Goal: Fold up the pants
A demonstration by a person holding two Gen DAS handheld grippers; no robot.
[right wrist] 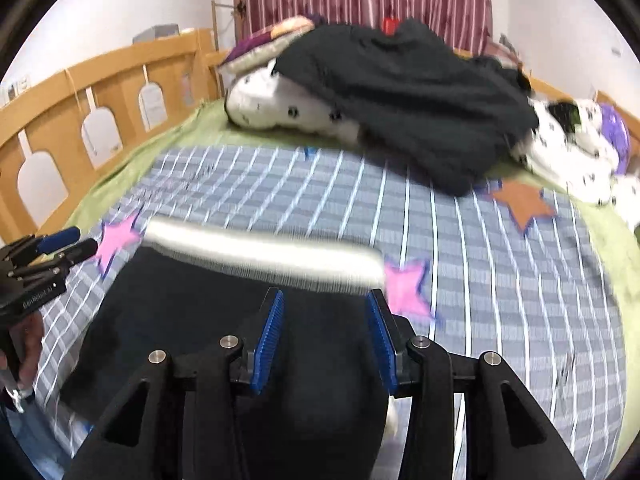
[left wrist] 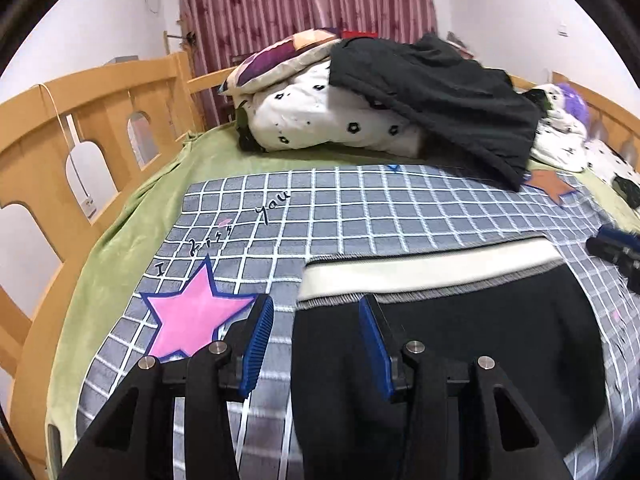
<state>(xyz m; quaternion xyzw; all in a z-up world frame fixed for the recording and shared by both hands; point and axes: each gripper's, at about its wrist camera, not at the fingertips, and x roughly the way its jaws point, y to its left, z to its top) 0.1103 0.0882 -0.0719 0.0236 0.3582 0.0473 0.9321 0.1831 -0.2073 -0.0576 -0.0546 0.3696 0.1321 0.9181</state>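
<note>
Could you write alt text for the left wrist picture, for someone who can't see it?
An open two-finger gripper hovers over the left edge of black pants with a cream waistband, laid flat on a grey checked bedsheet. Behind lie a heaped quilt and dark clothes.

Bed (left wrist: 120, 240) under checked blanket (left wrist: 340, 208), black pants (left wrist: 460, 340).

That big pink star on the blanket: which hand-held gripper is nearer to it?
Left. The left hand-held gripper hangs open right beside the pink star; the right hand-held gripper sits over the black pants, farther away.
</note>
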